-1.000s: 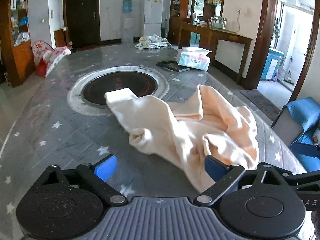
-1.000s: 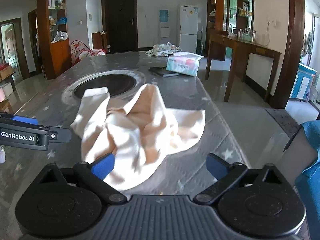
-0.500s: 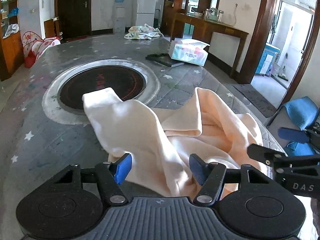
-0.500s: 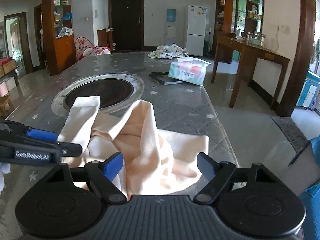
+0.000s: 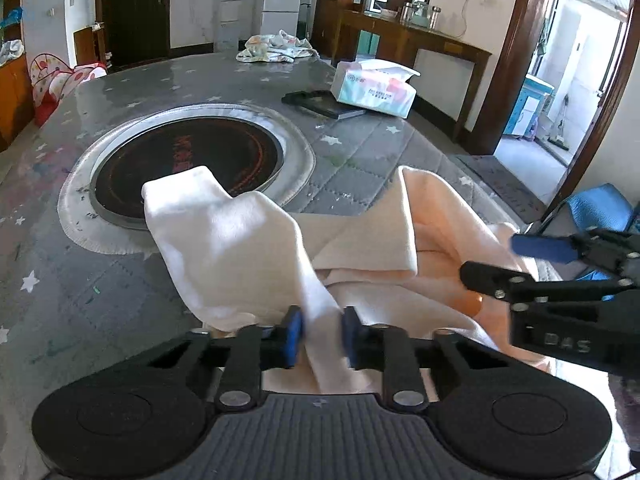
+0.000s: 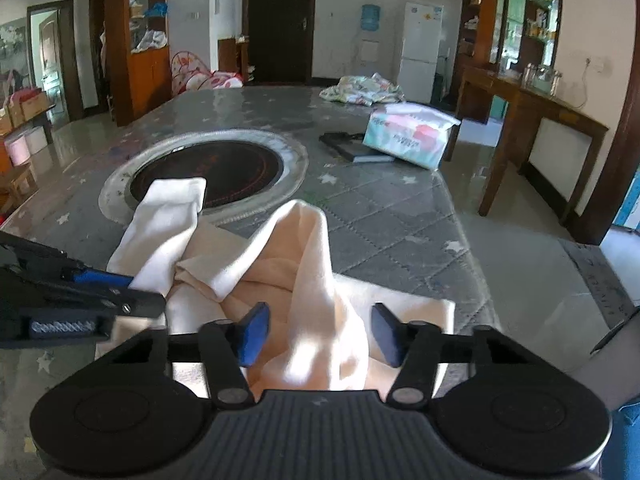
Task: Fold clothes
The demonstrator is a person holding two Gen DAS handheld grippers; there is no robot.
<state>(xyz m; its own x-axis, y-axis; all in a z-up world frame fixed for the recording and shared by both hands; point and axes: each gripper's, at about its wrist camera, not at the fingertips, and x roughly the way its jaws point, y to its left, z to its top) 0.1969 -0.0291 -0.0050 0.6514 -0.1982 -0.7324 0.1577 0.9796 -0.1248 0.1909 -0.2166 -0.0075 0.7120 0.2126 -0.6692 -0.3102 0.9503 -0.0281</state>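
Note:
A crumpled cream-peach garment (image 5: 248, 252) lies on the grey star-patterned table (image 5: 80, 288), one sleeve end lying over the round cooktop rim. My left gripper (image 5: 320, 338) is shut on a fold of its near edge. In the right wrist view the garment (image 6: 304, 264) rises in a ridge between the blue pads of my right gripper (image 6: 316, 332), which stands half closed around the ridge with gaps at both pads. The right gripper also shows at the right of the left wrist view (image 5: 532, 264).
A round black cooktop (image 5: 188, 160) with a silver rim sits mid-table. Behind it are a tissue box (image 5: 376, 88), a dark flat book (image 5: 320, 104) and a patterned cloth pile (image 5: 276, 46). The table's right edge drops to the floor; a blue chair (image 5: 600, 208) stands there.
Both grippers moved forward onto the garment and closed in. The left one went from wide open to shut on a fold; the right one narrowed around a ridge.

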